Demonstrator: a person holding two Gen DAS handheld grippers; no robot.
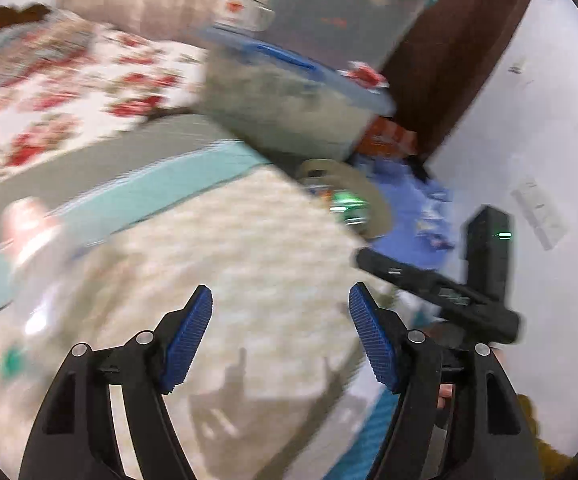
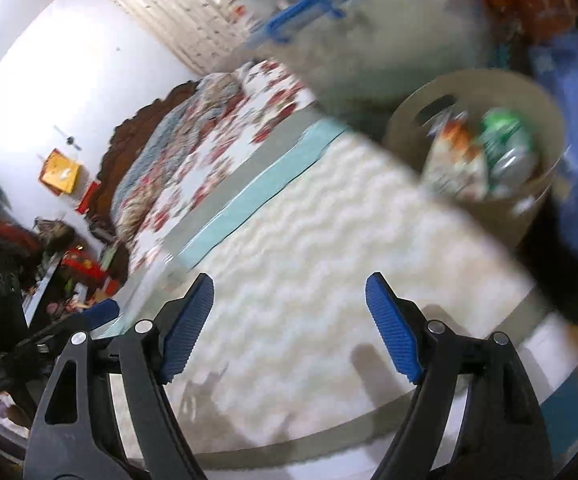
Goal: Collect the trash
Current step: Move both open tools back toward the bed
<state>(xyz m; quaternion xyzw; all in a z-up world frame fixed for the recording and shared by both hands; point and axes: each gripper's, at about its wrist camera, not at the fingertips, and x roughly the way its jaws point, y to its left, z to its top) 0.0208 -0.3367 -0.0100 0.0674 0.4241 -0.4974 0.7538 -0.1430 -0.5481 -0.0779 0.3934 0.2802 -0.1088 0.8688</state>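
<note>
A beige trash bin (image 2: pixel 529 196) stands at the far edge of the white textured rug (image 2: pixel 309 264). It holds a green can (image 2: pixel 509 140) and a crumpled wrapper (image 2: pixel 453 152). The bin also shows in the left wrist view (image 1: pixel 369 196) with the can (image 1: pixel 347 208) inside. A blurred clear plastic bottle (image 1: pixel 37 272) with a pink label lies on the rug (image 1: pixel 229 264) at the left. My left gripper (image 1: pixel 281 312) is open and empty above the rug. My right gripper (image 2: pixel 289 304) is open and empty; it also appears in the left wrist view (image 1: pixel 441 292).
A clear storage box (image 1: pixel 289 112) with a blue lid sits behind the bin. A bed with a floral cover (image 2: pixel 209 140) lies at the left. A blue cloth (image 1: pixel 417 208) lies by the white wall (image 1: pixel 549 140). Clutter (image 2: pixel 77 272) lies at the far left.
</note>
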